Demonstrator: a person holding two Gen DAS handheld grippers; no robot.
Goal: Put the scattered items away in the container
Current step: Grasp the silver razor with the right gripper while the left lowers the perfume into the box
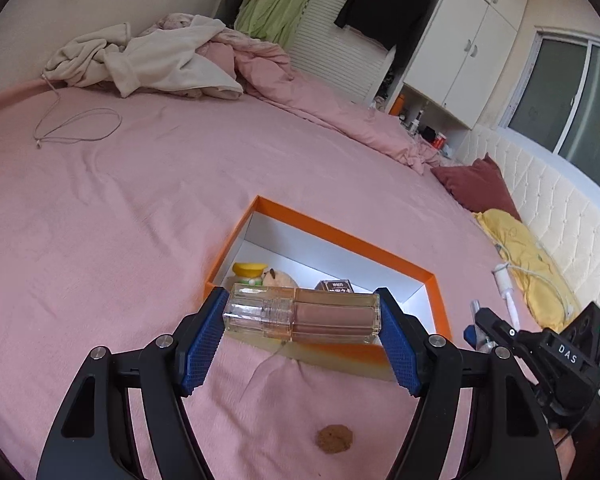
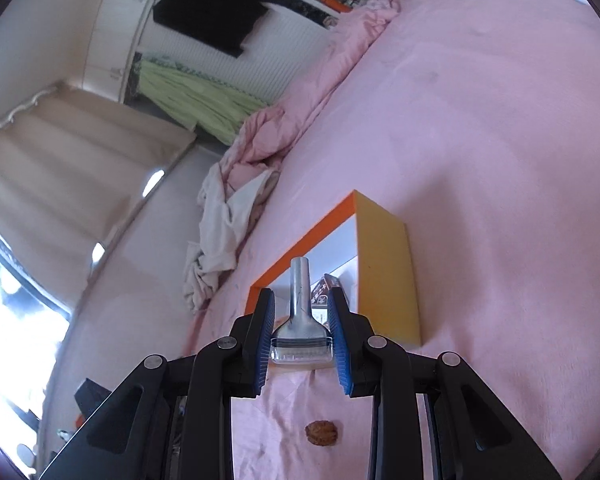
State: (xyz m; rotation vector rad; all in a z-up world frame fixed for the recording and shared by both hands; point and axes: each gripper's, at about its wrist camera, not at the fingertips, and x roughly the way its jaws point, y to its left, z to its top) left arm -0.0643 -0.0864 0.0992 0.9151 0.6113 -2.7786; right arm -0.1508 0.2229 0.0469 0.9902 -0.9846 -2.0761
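My left gripper (image 1: 302, 318) is shut on a clear rectangular bottle with pink-brown liquid (image 1: 302, 314), held crosswise just above the near edge of the orange box (image 1: 340, 236). Inside the box lie a yellow-capped item (image 1: 249, 270), a small plush toy (image 1: 278, 278) and a dark packet (image 1: 336, 286). My right gripper (image 2: 302, 338) is shut on a silver roller tool with a clear head (image 2: 300, 320), held near the orange box (image 2: 384, 276). The right gripper also shows in the left wrist view (image 1: 482, 330), at the right beside the box.
A brown walnut-like item (image 1: 335, 440) lies on the pink bedsheet, also in the right wrist view (image 2: 320, 428). A grey cable (image 1: 76, 126), rumpled bedding (image 1: 172, 60), pillows (image 1: 476, 184), a yellow cloth (image 1: 528, 264) and a white charger (image 1: 504, 284) lie around.
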